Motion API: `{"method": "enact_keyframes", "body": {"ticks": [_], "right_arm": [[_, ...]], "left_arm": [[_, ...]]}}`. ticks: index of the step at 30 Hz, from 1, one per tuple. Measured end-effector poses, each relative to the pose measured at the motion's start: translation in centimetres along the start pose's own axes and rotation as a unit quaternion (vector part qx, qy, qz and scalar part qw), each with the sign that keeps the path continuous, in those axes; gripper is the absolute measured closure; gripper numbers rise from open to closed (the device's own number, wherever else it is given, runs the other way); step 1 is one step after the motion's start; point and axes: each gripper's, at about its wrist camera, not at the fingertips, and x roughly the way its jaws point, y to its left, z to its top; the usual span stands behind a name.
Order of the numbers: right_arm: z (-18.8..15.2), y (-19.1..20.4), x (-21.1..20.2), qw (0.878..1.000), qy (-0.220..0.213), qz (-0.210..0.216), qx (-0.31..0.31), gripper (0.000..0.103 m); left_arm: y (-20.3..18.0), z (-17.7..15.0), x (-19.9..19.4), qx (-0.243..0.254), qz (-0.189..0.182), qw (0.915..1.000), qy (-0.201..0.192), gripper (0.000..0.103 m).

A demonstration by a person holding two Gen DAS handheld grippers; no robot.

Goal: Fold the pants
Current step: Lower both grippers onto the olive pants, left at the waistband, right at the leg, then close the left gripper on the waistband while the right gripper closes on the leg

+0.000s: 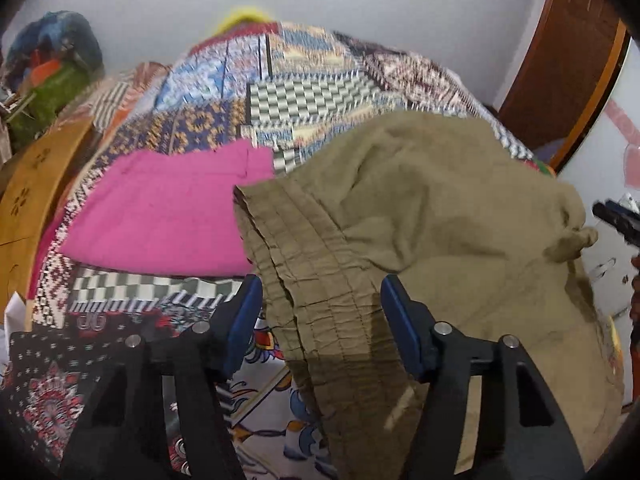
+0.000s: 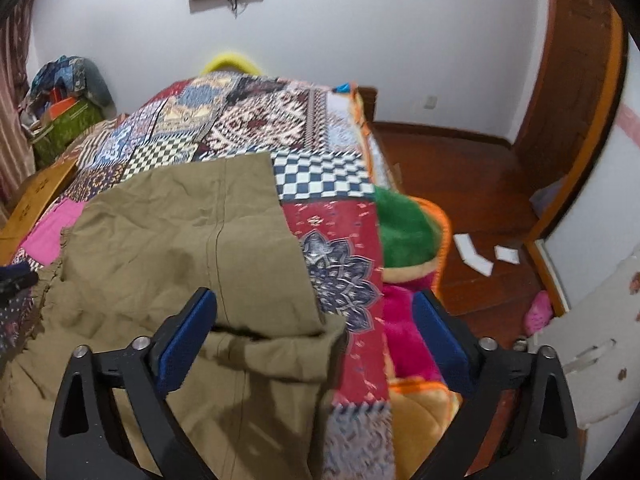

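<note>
- The olive pants (image 1: 420,216) lie crumpled on the patchwork bedspread (image 1: 304,92), beside a folded pink cloth (image 1: 168,208).
- Left gripper (image 1: 320,320): fingers spread wide, straddling the gathered waistband, gripping nothing.
- Right gripper (image 2: 316,340): fingers wide apart over the pants' folded edge, empty.

The left tool (image 1: 320,320) has two black plastic arms with triangular cut-outs, each carrying a flat blue finger pad (image 1: 404,324) with a finely textured face. Round silver pins sit at the linkage joints, two per side. The right tool (image 2: 316,348) is built the same: black angular linkages, silver pivot pins, and long blue rectangular pads (image 2: 184,344) with a dotted grip surface
</note>
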Motion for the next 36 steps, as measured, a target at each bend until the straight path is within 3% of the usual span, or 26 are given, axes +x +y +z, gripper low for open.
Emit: {"method": "enact_keyframes", "body": {"ticks": [2, 6, 7, 8, 9, 11, 17, 22, 25, 28, 30, 32, 34, 36], "right_arm": [[0.4, -0.2, 1.5, 1.0, 0.022, 0.02, 0.006, 0.021], [0.5, -0.4, 3.6, 0.996, 0.062, 0.066, 0.015, 0.049], [0.4, -0.3, 3.8, 0.995, 0.068, 0.075, 0.012, 0.063], [0.3, -0.1, 3.8, 0.994, 0.072, 0.083, 0.007, 0.07], [0.1, 0.2, 3.7, 0.994, 0.072, 0.079, -0.001, 0.073], [-0.2, 0.6, 3.2, 0.995, 0.064, 0.073, -0.018, 0.089], [0.0, 1.3, 2.0, 0.997, 0.041, 0.034, -0.06, 0.095], [0.5, 0.4, 4.1, 0.995, 0.052, -0.032, -0.08, 0.097], [0.6, -0.6, 4.4, 0.995, 0.07, -0.032, -0.064, 0.097], [1.4, -1.1, 2.7, 0.996, 0.062, -0.018, -0.059, 0.096], [1.6, -0.7, 1.7, 0.997, 0.054, -0.012, -0.062, 0.089], [2.5, -0.4, 1.1, 0.997, 0.045, -0.009, -0.065, 0.062], [3.6, 0.0, 0.8, 0.998, 0.029, -0.003, -0.062, 0.047], [4.4, 0.7, 0.8, 0.998, 0.02, 0.007, -0.066, 0.044]], "left_arm": [[-0.2, -0.1, 1.1, 0.002, -0.007, 0.9999, 0.014, 0.046], [-0.9, -0.4, 1.6, 0.017, -0.007, 0.9997, 0.017, 0.056], [-1.0, -0.4, 1.5, 0.021, -0.01, 0.9996, 0.015, 0.058], [-1.1, -0.4, 1.3, 0.024, -0.011, 0.9996, 0.014, 0.061], [-1.2, -0.4, 1.2, 0.027, -0.006, 0.9995, 0.011, 0.068], [-1.3, -0.3, 1.0, 0.031, 0.01, 0.9994, 0.009, 0.075], [-0.5, -1.2, 1.4, 0.008, 0.0, 0.9998, 0.02, 0.079], [-0.8, -1.7, 2.3, 0.019, 0.018, 0.9993, 0.026, 0.081], [-0.5, -1.5, 2.0, 0.017, 0.017, 0.9993, 0.027, 0.081], [0.5, -1.0, 0.7, 0.001, -0.001, 0.9998, 0.02, 0.08], [1.4, -0.4, -0.5, -0.008, -0.004, 0.9999, 0.005, 0.077], [2.1, 0.4, -1.5, -0.01, 0.007, 0.9998, -0.013, 0.066], [2.8, 1.3, -2.3, -0.013, 0.02, 0.9991, -0.034, 0.055], [3.6, 2.2, -2.5, -0.019, 0.018, 0.9988, -0.041, 0.054]]}}
